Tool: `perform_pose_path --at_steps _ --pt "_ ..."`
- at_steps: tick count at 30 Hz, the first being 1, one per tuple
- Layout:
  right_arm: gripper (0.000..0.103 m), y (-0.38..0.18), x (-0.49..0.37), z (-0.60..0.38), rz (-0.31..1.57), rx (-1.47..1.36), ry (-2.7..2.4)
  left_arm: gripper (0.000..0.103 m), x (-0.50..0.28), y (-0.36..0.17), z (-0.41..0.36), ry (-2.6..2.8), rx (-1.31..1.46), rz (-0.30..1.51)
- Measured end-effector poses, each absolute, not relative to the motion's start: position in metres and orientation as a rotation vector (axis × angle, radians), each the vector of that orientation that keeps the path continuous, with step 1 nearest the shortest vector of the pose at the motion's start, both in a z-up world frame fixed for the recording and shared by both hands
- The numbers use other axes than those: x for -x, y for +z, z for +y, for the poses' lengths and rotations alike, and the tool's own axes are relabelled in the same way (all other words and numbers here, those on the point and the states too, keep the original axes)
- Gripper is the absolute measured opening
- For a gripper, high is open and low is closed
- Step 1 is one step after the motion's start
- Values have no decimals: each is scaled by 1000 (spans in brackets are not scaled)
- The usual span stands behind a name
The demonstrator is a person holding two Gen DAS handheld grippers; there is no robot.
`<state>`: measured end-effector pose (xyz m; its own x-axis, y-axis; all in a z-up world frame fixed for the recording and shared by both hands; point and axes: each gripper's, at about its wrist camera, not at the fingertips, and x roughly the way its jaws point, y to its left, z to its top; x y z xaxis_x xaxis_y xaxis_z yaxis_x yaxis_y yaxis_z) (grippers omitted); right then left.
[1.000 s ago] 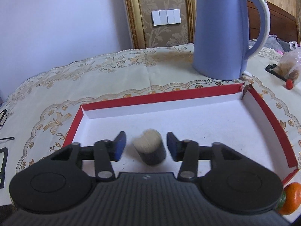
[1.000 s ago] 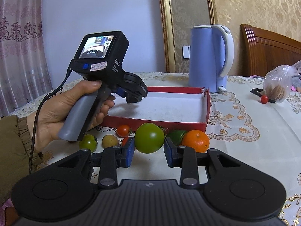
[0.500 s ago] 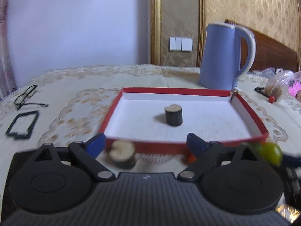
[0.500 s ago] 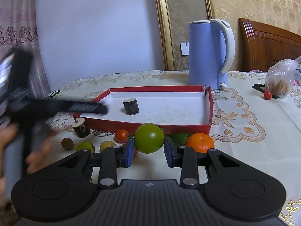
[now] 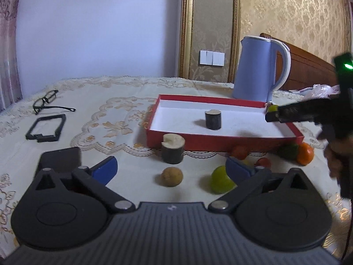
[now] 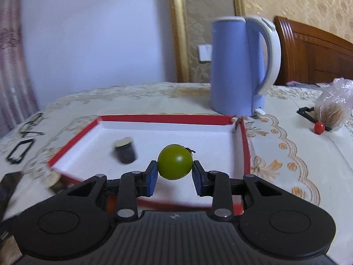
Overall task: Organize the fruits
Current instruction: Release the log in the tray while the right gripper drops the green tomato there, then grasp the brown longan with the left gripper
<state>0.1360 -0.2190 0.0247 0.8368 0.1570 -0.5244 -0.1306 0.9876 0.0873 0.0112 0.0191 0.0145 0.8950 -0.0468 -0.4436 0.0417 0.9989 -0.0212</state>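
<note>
My right gripper (image 6: 174, 173) is shut on a green tomato (image 6: 174, 161) and holds it above the red tray (image 6: 246, 145), over its white floor. A dark wooden stump (image 6: 125, 150) stands inside the tray; it also shows in the left wrist view (image 5: 213, 119). My left gripper (image 5: 171, 169) is wide open and empty, low over the tablecloth in front of the tray (image 5: 167, 141). Ahead of it lie a brown round fruit (image 5: 171, 176), a yellow-green fruit (image 5: 220, 180) and a second wooden stump (image 5: 172, 148). Red tomatoes (image 5: 240, 152), a green fruit (image 5: 288, 151) and an orange (image 5: 305, 153) lie by the tray's front wall.
A blue kettle (image 5: 258, 68) stands behind the tray. Glasses (image 5: 47, 101), a black frame (image 5: 46, 128) and a dark phone (image 5: 59, 158) lie at the left. A plastic bag (image 6: 334, 108) and a small red tomato (image 6: 319, 127) lie at the far right.
My left gripper drew back out of the tray, leaving the stump inside, and opened wide. My right gripper lifted the green tomato from the table and carried it forward over the tray.
</note>
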Motion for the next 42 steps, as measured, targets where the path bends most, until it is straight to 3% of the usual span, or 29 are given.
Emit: perform_pose_path --at_steps 8,10,12,14,18,21,29,42 --pt "34 10 -191 -226 665 -41 21 103 -2 12 23 -70 -14 452" --pt "41 13 -186 -226 667 -45 11 103 1 11 24 -106 -9 453" --pt "63 20 -168 -227 632 -66 23 103 5 9 24 -130 -10 448" --pt "73 29 -140 -228 557 -81 42 103 6 6 25 -147 -18 458" --pt "81 33 -67 -233 395 -130 78 103 5 -1 29 -111 -16 480" --pt "100 22 -26 -235 417 -121 99 103 0 -2 35 -59 -4 485" --pt "103 12 0 -202 462 242 -92 103 -24 -5 30 -13 -20 534" --pt "103 11 10 -228 387 104 -10 103 -58 -8 26 -6 -35 608"
